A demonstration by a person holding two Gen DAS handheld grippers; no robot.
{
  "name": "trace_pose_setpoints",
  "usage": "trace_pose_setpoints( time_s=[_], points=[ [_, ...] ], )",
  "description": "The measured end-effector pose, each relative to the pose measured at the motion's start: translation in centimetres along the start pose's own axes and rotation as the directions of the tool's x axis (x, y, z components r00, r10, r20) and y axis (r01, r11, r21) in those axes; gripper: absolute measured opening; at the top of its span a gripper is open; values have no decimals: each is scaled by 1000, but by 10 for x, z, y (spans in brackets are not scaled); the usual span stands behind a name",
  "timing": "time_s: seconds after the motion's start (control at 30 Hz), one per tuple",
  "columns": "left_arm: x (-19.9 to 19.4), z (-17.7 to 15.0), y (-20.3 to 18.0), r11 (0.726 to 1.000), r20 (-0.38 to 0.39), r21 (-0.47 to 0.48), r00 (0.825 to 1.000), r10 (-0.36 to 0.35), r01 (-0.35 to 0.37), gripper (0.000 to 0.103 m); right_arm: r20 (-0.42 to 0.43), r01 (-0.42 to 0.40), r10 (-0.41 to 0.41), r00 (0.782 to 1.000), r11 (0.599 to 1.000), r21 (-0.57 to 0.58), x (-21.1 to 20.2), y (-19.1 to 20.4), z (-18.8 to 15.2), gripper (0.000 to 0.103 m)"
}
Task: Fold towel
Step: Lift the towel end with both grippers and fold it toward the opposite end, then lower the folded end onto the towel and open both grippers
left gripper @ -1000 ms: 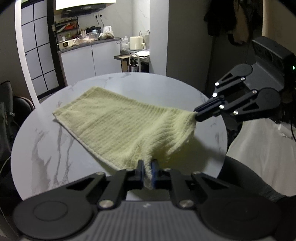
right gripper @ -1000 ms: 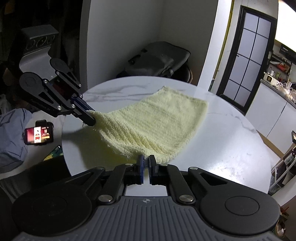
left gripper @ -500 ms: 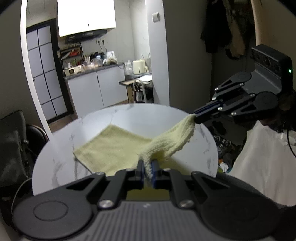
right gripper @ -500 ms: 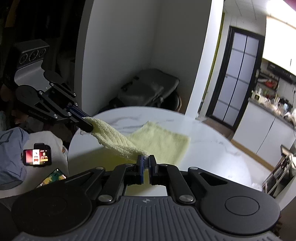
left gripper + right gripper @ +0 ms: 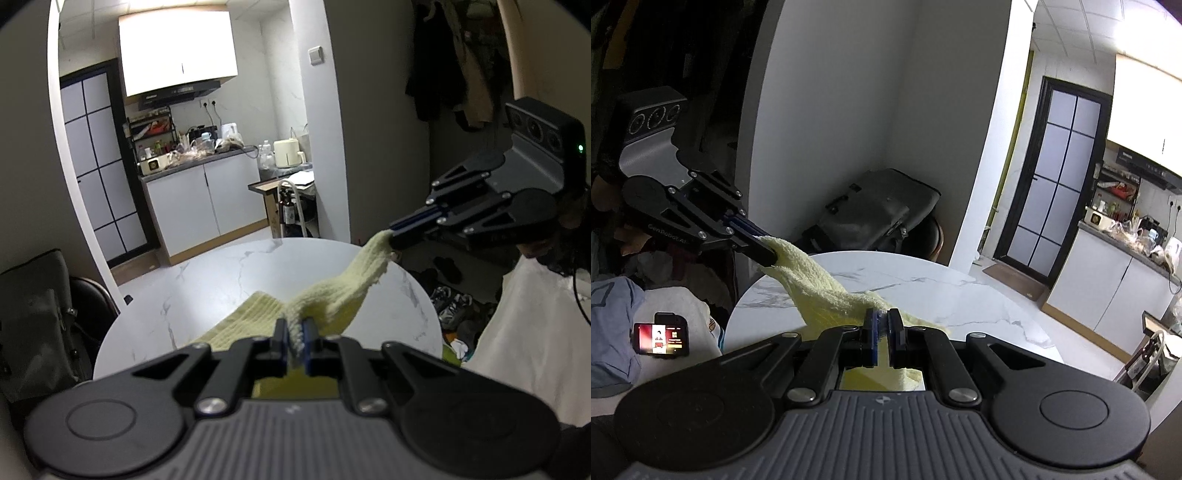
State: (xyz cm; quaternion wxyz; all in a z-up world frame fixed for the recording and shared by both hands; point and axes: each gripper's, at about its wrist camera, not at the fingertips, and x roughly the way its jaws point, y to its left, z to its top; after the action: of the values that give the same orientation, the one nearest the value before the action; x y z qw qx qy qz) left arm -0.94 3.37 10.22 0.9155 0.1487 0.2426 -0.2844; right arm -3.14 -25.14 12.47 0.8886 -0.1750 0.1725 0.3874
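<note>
— What have you got in your left jaws (image 5: 295, 341)?

— They are pressed together on one corner of the towel (image 5: 332, 299), pinching the pale yellow cloth between the blue pads. My right jaws (image 5: 882, 332) pinch another corner the same way, clamped tight on the cloth.

— Where is the towel relative to the bench (image 5: 229, 273)?

— The held edge hangs in the air above the bench's near side, stretched as a sagging band between my two grippers. From the left wrist view it runs from my left jaws up to my right gripper (image 5: 397, 240), which is above the bench's right rim. The rest of the towel slopes down, and a ribbed part lies on the marble top just beyond my left jaws.

— And from the other side?

— From the right wrist view the band (image 5: 820, 288) climbs to my left gripper (image 5: 768, 254), which is over the bench's left rim (image 5: 746, 295). A lit phone (image 5: 661, 334) lies on cloth below and left of that rim.
</note>
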Motion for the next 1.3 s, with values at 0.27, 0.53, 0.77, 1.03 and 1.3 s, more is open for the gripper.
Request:
trace_pose_setpoints(
  time_s=[0.27,0.53,0.77,1.03,1.3],
  points=[
    [20,-11,14,999,-39,-41,999,-7,5,8,-50,-18,19,999,999,32,31,-12,-7,6],
    [39,-8,41,997,-64,-77,998,-10,5,8,-71,-27,30,997,999,39,58,-25,0,6],
    [54,-1,60,996,-77,-94,997,-7,0,9,-84,-35,39,996,998,45,87,-40,10,6],
    [85,1,87,991,-122,-136,992,-26,9,9,-124,-55,62,990,997,60,122,-59,14,6],
    [117,-8,106,982,-172,-187,984,-54,22,9,-184,-69,86,979,993,97,165,-77,-1,6]
  ],
)
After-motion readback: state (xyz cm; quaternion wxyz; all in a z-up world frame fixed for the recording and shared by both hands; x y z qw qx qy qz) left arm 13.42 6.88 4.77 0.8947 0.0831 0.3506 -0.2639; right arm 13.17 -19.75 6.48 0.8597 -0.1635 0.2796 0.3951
